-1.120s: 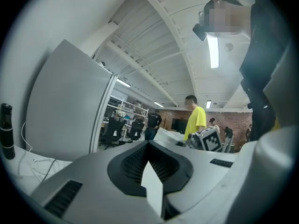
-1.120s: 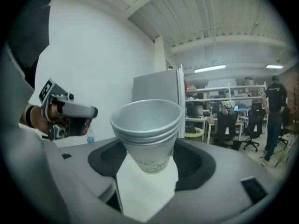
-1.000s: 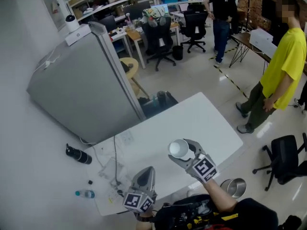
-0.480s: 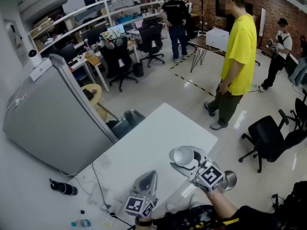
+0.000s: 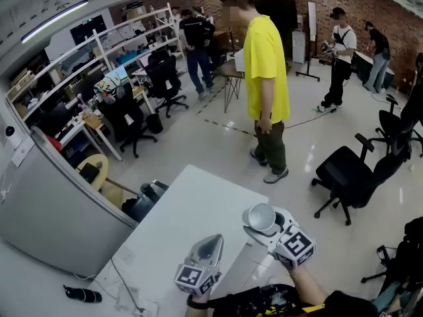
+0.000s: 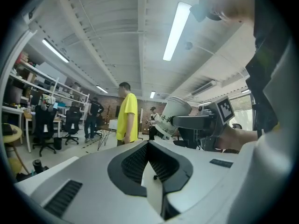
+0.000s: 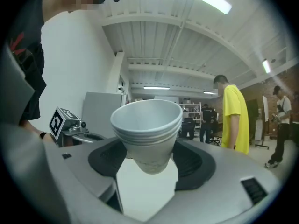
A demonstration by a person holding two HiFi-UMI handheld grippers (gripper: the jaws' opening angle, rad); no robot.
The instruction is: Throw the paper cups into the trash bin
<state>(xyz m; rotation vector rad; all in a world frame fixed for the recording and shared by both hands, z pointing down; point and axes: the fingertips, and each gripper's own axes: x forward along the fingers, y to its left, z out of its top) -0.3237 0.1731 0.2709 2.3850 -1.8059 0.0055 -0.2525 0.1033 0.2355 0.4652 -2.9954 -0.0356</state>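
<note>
Paper cups (image 5: 260, 216) — a nested stack, several rims showing one inside the other — sit mouth-up in your right gripper (image 5: 268, 228), whose two jaws pinch the stack low on its sides. In the right gripper view the stack fills the middle of the picture. Its tapered base sits down between the dark pads (image 7: 196, 164) and its open mouth is tipped a little toward the camera.

From the head view you hold it by the near right edge of the white table (image 5: 178, 230). Whether it hangs over the tabletop or just past the edge, over the floor, cannot be told.

Your left gripper (image 5: 209, 245) is low on your left, over the near end of the table. Its jaws are pressed together with nothing between them, and its own view shows the pads meeting at the tip. That view also looks across at the cups, which appear tilted there, with the right gripper's marker cube (image 6: 225, 108) just beside them.

Beyond the table a person in a yellow shirt (image 5: 266, 65) stands side-on on the pale floor, well apart from you. A black office chair (image 5: 347, 177) stands to your right of that person. A grey partition (image 5: 46, 216) runs along the table's left side, and a black bottle (image 5: 82, 294) lies on the floor at its foot
</note>
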